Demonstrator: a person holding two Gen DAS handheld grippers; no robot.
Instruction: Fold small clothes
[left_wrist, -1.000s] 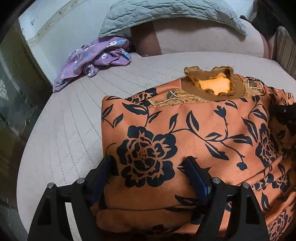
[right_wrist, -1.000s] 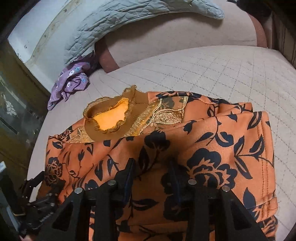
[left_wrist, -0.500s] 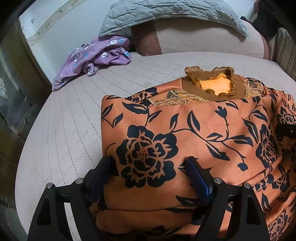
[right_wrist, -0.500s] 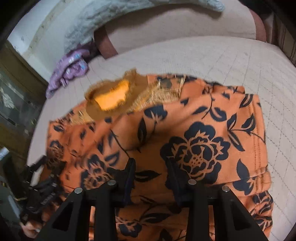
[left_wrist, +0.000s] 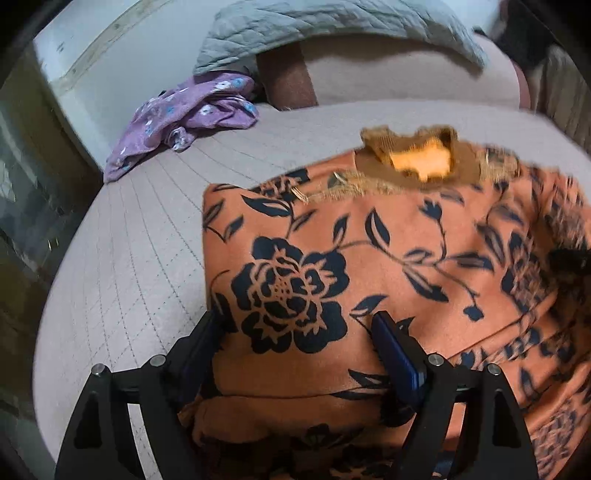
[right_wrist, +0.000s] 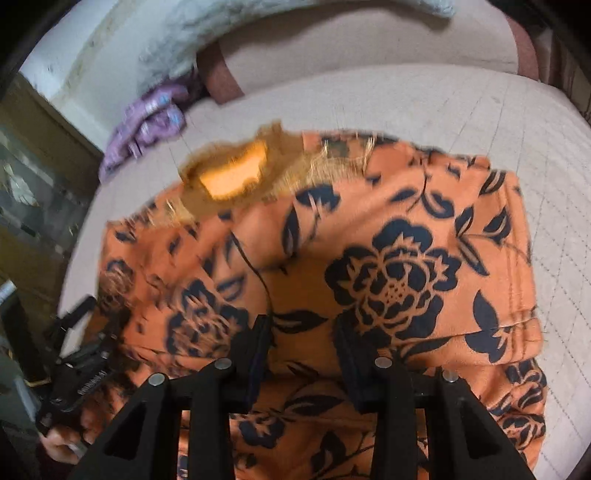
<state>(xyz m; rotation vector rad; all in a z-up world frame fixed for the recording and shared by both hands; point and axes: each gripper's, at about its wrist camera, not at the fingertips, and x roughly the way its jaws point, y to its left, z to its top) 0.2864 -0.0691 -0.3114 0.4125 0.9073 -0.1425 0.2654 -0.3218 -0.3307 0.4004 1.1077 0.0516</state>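
An orange garment (left_wrist: 369, 258) (right_wrist: 332, 240) with a dark blue flower print lies folded on the bed, its brown neckline (left_wrist: 417, 155) at the far side. My left gripper (left_wrist: 299, 336) stands wide open astride the garment's near left corner. One finger is at the folded edge and the other rests on the cloth. My right gripper (right_wrist: 303, 332) is shut on a thick fold of the garment near its right half, and a crease runs up from its left finger. The left gripper (right_wrist: 74, 369) also shows at the lower left of the right wrist view, held by a hand (right_wrist: 59, 446).
A crumpled purple flowered garment (left_wrist: 184, 118) lies at the bed's far left corner. A grey quilted pillow (left_wrist: 332, 33) leans on a beige bolster (left_wrist: 406, 74) at the head. The quilted bed cover (left_wrist: 129, 258) drops off at the left edge beside a dark cabinet (left_wrist: 29, 221).
In the right wrist view the raised fold has sunk and spread flatter, and the big flower sits farther from the fingers. The left wrist view is almost the same.
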